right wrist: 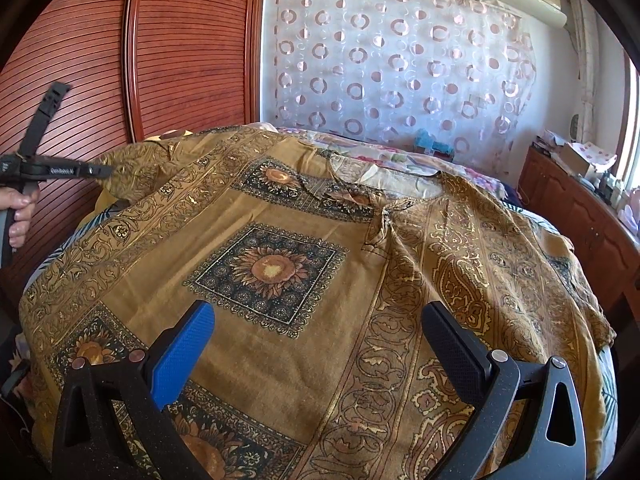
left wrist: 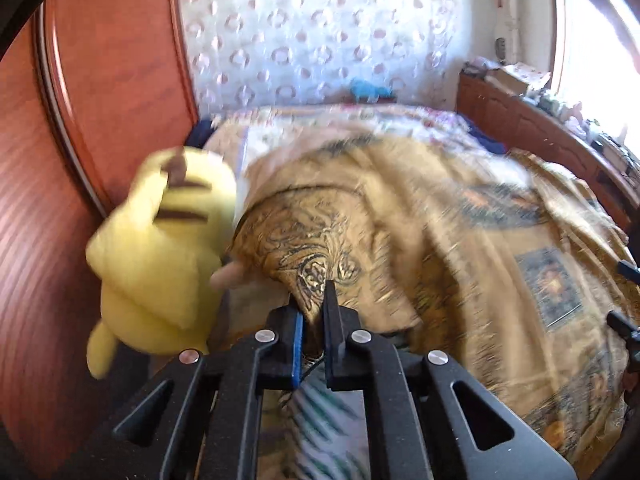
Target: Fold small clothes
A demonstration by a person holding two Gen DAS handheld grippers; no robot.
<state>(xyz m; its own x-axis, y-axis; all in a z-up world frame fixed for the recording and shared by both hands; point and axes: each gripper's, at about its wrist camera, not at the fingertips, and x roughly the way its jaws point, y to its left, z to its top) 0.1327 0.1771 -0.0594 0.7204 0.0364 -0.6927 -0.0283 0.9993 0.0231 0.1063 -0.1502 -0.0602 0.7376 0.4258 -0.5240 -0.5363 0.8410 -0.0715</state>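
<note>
The right claw [right wrist: 318,344] is hovering with its fingers spread wide, empty, just above the near part of a mustard-gold patterned shirt [right wrist: 280,264] that is lying spread over the bed [right wrist: 400,160], sunflower squares facing up. The left claw [left wrist: 314,320] is pinching a fold of the shirt [left wrist: 360,220] between nearly closed fingers, lifting that edge off the bed; from the right wrist view it is gripping the shirt's far left corner. A yellow plush toy [left wrist: 168,248] is sitting just beside the raised cloth, against the red wooden wardrobe [left wrist: 100,100]. A circle-patterned curtain [right wrist: 392,60] is hanging beyond the bed.
</note>
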